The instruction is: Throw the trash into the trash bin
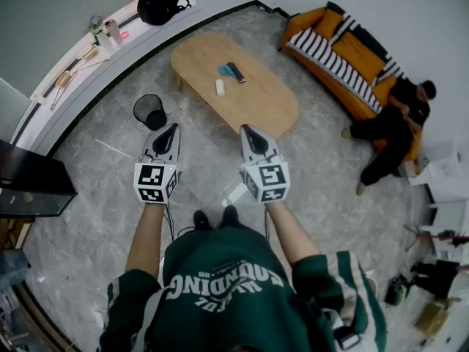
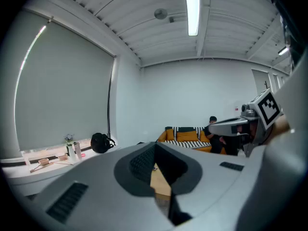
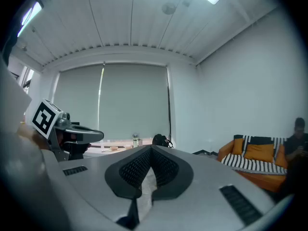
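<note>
Trash bin and trash: is either gripped by a claw?

— Neither is gripped. The left gripper is seen in its own view with the jaws brought together at the tips, and nothing is caught between the pads. Only a strip of wooden table is glimpsed through the slit beneath them. The right gripper is likewise closed and empty. Both are held side by side in front of the person, well above the grey floor.

Where is the bin found from there?

— It is seen just beyond the left gripper's tip in the head view. It is a black mesh bin, stood upright on the floor near the left end of the table.

And the trash?

— Small items are laid near the middle of the oval table, beyond both grippers. A white piece lies nearest. A little farther on, a blue scrap is set against a dark object. Which of these are meant as trash cannot be told.

What is seen farther out?

— An orange sofa with a striped throw is placed along the wall to the right, and a person is seated at its near end. On the white ledge by the window, a black bag is set, with bottles near it.
</note>
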`<state>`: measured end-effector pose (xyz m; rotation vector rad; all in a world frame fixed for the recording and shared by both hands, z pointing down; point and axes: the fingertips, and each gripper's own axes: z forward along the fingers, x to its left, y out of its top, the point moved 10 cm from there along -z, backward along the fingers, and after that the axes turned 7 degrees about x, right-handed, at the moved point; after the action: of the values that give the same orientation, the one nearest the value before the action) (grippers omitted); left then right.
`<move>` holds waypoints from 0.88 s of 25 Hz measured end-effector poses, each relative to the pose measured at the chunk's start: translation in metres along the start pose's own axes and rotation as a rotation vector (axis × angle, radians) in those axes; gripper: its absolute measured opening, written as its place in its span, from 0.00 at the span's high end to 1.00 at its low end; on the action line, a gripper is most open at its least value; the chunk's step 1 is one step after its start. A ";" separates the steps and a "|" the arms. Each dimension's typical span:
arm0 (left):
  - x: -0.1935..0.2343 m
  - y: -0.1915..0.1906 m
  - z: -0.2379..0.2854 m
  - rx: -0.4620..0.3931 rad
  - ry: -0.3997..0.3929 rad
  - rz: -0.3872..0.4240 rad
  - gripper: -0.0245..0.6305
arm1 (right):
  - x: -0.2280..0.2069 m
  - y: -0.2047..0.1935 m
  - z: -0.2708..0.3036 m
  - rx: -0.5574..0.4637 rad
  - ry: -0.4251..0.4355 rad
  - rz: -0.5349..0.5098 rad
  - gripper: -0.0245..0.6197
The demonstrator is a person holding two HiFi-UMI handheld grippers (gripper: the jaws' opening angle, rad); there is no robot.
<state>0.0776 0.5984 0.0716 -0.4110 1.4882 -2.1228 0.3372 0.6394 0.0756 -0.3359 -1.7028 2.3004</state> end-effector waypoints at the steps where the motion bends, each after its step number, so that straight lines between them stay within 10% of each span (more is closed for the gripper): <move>1: -0.002 0.000 0.000 0.000 -0.001 -0.004 0.96 | -0.002 0.000 0.000 -0.004 0.009 0.008 0.96; 22: -0.030 -0.005 0.024 0.021 0.093 -0.060 0.96 | -0.046 -0.019 0.013 0.066 0.119 -0.016 0.96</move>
<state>0.1137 0.5985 0.0865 -0.3584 1.5212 -2.2295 0.3777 0.6175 0.0988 -0.4346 -1.5639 2.2714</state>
